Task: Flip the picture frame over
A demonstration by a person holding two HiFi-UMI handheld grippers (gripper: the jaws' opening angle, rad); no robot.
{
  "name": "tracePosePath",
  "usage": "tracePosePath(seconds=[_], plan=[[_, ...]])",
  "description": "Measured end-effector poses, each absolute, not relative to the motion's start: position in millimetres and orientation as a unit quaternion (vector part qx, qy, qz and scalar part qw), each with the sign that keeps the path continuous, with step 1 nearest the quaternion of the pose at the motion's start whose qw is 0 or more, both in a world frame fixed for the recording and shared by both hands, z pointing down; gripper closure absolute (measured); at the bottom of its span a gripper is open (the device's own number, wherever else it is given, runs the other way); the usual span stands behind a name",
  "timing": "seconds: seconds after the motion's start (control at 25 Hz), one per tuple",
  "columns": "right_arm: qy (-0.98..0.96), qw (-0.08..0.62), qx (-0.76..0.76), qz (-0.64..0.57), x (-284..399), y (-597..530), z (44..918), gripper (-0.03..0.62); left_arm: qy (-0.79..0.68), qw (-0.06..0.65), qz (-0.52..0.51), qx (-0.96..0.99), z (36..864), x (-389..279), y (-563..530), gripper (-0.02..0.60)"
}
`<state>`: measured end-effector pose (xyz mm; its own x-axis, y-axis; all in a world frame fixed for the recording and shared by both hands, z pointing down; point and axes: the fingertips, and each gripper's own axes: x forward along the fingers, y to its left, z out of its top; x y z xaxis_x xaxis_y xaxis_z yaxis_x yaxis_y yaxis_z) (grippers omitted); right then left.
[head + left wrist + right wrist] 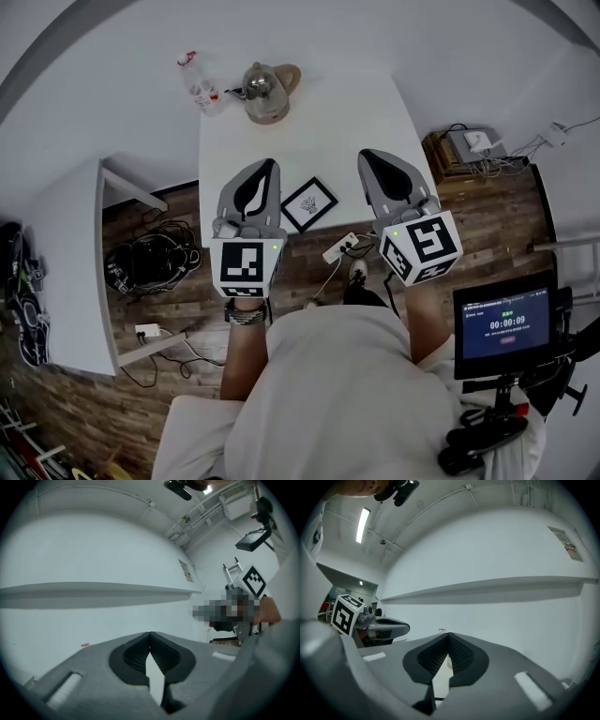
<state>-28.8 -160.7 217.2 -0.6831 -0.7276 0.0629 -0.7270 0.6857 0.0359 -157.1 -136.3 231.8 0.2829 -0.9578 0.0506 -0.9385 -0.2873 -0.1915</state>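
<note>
A small black picture frame (309,203) lies on the white table (309,122) near its front edge, its white picture with a dark drawing facing up. My left gripper (271,164) hangs above the table just left of the frame, shut with nothing in it. My right gripper (367,154) is held just right of the frame, also shut and empty. Both are well above the tabletop and apart from the frame. The left gripper view shows closed pads (150,634) against a white wall. In the right gripper view the pads (449,635) also meet. The frame is in neither gripper view.
At the table's far edge stand a glass kettle (269,91) and a plastic bottle (200,82). A second white table (70,253) stands at the left. On the wooden floor lie a power strip (339,247) and cables. A timer screen (504,324) sits at the right.
</note>
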Motion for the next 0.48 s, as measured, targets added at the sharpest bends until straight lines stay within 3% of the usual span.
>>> tracePosePath(seconds=[0.48], plan=[[-0.918, 0.042, 0.395, -0.003, -29.2, -161.1, 221.6, 0.592, 0.596, 0.058, -0.081, -0.797, 236.5, -157.4, -136.9, 0.578]])
